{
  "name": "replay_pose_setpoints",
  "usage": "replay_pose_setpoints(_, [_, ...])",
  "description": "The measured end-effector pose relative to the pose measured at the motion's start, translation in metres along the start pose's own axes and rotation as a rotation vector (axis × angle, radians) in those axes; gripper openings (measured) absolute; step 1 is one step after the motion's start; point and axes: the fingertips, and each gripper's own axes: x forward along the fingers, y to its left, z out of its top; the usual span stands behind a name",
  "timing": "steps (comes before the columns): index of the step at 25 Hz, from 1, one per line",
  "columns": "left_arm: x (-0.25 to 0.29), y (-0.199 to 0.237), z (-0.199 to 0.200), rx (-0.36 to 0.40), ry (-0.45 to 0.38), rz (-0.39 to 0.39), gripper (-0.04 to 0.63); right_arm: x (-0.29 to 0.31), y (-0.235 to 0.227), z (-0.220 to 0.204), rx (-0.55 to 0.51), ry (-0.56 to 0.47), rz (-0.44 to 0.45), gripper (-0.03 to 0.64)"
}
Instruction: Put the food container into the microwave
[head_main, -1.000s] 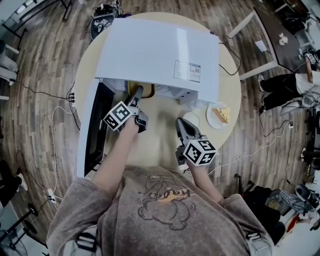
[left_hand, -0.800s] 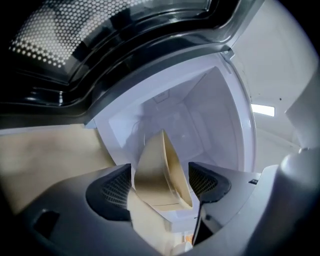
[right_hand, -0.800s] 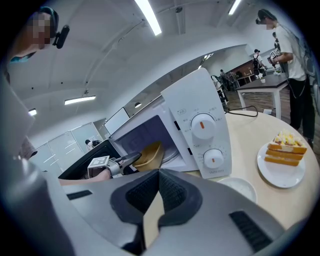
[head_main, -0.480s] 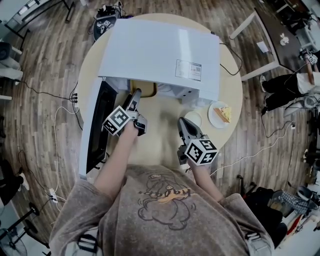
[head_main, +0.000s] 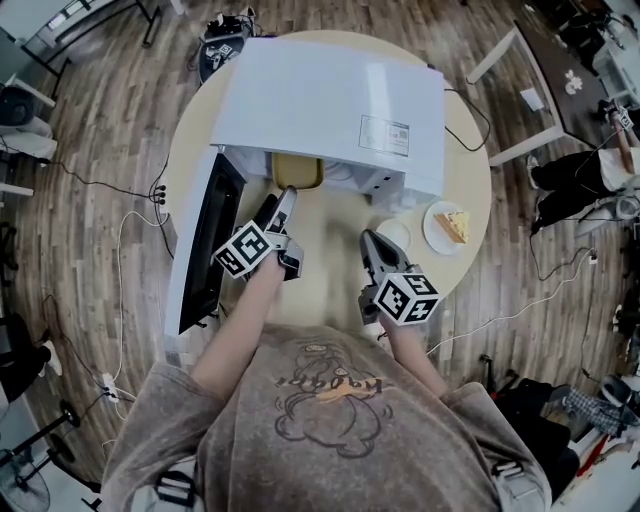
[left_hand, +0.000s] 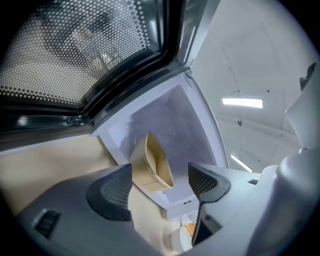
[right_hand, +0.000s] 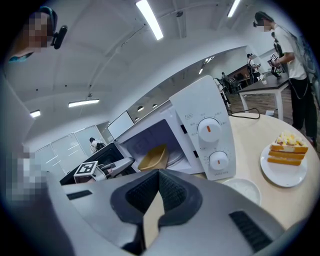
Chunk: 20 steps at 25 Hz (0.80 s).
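The white microwave (head_main: 330, 100) stands on the round table with its door (head_main: 200, 245) swung open to the left. A tan food container (head_main: 297, 172) lies inside the cavity, just at its mouth. In the left gripper view the container (left_hand: 152, 162) sits beyond the jaws, not between them. My left gripper (head_main: 283, 202) is open just in front of the opening, with nothing in it. My right gripper (head_main: 372, 245) hovers over the table to the right, its jaws shut and empty. The right gripper view shows the container (right_hand: 153, 158) in the cavity beside the control dials.
A plate with a cake slice (head_main: 452, 226) lies on the table right of the microwave, with a small white round dish (head_main: 390, 237) beside it. The open door (left_hand: 75, 50) fills the left side. Cables run across the wooden floor. A person (right_hand: 287, 55) stands at a far table.
The left gripper has drawn back a little from the microwave's mouth, and the container now shows more fully in the opening. The right gripper has hardly moved.
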Motion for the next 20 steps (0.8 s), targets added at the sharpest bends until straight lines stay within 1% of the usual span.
replay_pose_setpoints(4, [-0.007,-0.004,-0.003,0.037,0.007,-0.008,0.353,-0.002,0.002,-0.001,-0.004,-0.003,0.007,0.0])
replay_pose_setpoints(7, [-0.012,-0.004,-0.002,0.102,0.0,0.014,0.343,-0.004,0.003,-0.002,-0.002,-0.002,0.012,0.0])
replay_pose_setpoints(8, [-0.013,-0.004,-0.002,0.131,0.0,0.023,0.317,-0.005,0.003,-0.003,-0.001,-0.001,0.012,0.0])
replay_pose_setpoints(9, [-0.014,-0.003,-0.002,0.157,0.0,0.03,0.257,-0.005,0.002,-0.003,-0.001,0.0,0.012,0.0])
replay_pose_setpoints(10, [-0.015,-0.003,-0.002,0.178,0.001,0.035,0.227,-0.006,0.002,-0.003,-0.002,0.002,0.012,0.0])
replay_pose_setpoints(11, [-0.015,-0.003,-0.002,0.193,0.002,0.039,0.221,-0.006,0.001,-0.004,-0.002,0.003,0.012,0.0])
replay_pose_setpoints(15, [-0.016,0.0,-0.005,0.216,0.014,0.059,0.192,-0.007,0.001,-0.004,0.001,0.002,0.014,0.0])
replay_pose_setpoints(17, [-0.016,0.0,-0.006,0.222,0.02,0.063,0.161,-0.007,0.0,-0.003,0.004,0.001,0.014,0.0])
replay_pose_setpoints(20, [-0.012,0.0,-0.009,0.229,0.034,0.065,0.161,-0.007,-0.001,-0.002,0.009,0.001,0.013,0.0])
